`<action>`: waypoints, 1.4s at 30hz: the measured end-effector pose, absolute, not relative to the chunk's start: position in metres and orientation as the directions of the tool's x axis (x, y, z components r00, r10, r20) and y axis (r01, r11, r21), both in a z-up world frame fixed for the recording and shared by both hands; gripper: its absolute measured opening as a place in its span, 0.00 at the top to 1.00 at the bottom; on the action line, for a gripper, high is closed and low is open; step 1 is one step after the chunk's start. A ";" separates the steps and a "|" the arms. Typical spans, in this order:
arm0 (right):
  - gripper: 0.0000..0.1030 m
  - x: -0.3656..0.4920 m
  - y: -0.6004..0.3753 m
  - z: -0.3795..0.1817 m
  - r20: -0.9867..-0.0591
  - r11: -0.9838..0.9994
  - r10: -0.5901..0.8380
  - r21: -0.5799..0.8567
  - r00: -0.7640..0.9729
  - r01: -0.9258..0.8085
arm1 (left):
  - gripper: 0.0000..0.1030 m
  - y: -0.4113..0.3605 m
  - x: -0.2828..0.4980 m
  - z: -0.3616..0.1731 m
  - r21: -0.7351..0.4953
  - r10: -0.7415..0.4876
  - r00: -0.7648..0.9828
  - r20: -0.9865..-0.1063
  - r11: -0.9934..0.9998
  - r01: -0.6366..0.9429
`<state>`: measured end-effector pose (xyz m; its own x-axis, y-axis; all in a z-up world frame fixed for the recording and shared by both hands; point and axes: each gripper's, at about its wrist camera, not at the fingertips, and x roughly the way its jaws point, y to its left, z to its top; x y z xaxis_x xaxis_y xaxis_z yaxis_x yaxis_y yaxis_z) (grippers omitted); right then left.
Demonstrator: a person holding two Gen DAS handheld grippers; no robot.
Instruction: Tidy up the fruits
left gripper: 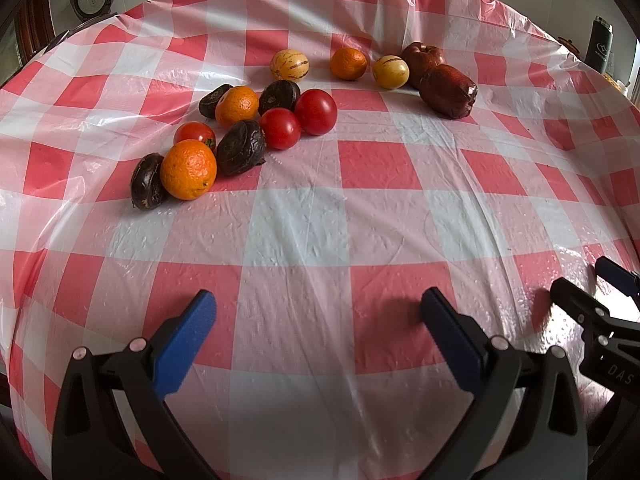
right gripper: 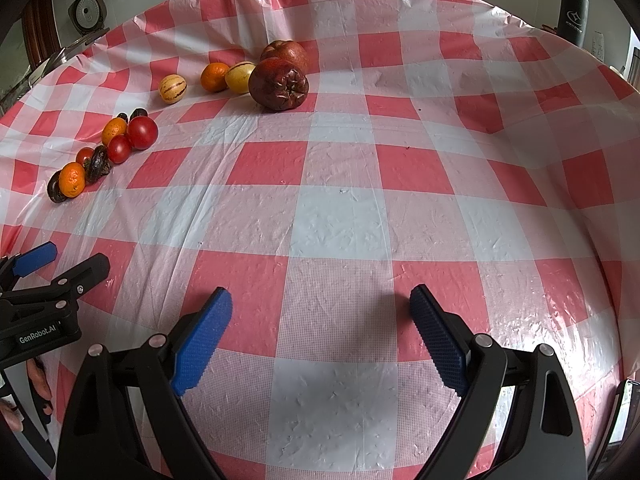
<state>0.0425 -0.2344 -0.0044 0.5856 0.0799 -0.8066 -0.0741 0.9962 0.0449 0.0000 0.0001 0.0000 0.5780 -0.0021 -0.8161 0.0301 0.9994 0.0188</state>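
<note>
From my left wrist camera, my left tongs (left gripper: 318, 312) hang wide open over the checked surface (left gripper: 320, 232) with nothing between the blue pads (left gripper: 188, 340). Taking the big orange (left gripper: 188, 169) as my landmark: a dark round fruit (left gripper: 146, 187) touches it on the left, a tomato (left gripper: 195, 134) sits just behind it, and another dark fruit (left gripper: 241, 147) lies just to its right. Further behind and right of it come two more tomatoes (left gripper: 298, 118), a second orange (left gripper: 237, 105) and two more dark fruits. Well beyond it stand a striped pepino melon (left gripper: 289, 65), a third orange (left gripper: 348, 63), a yellow pepino (left gripper: 391, 71) and two dark red apples (left gripper: 448, 91). My right tongs (left gripper: 580, 280) show at the right edge.

From my right wrist camera, my right tongs (right gripper: 320, 306) are likewise spread wide and hold nothing. The same big orange (right gripper: 73, 179) lies far left; the tomato cluster (right gripper: 136, 138) runs behind and right of it, and the apples (right gripper: 279, 84) are well beyond it to the right, with the yellow pepino touching the nearer apple. My left tongs (right gripper: 76, 258), in front of that orange, are open and empty.
</note>
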 end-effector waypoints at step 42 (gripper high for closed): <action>0.15 0.194 -0.219 0.016 -0.749 0.971 0.239 0.184 0.618 -0.152 | 0.01 0.113 -0.026 0.031 -0.209 -0.069 0.682 -0.728 0.970 -0.126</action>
<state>0.1937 -0.2185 0.0163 0.6183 0.2390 -0.7487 -0.1525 0.9710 0.1840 -0.0257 0.1127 0.0306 0.6824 -0.0685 -0.7278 -0.1256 0.9698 -0.2091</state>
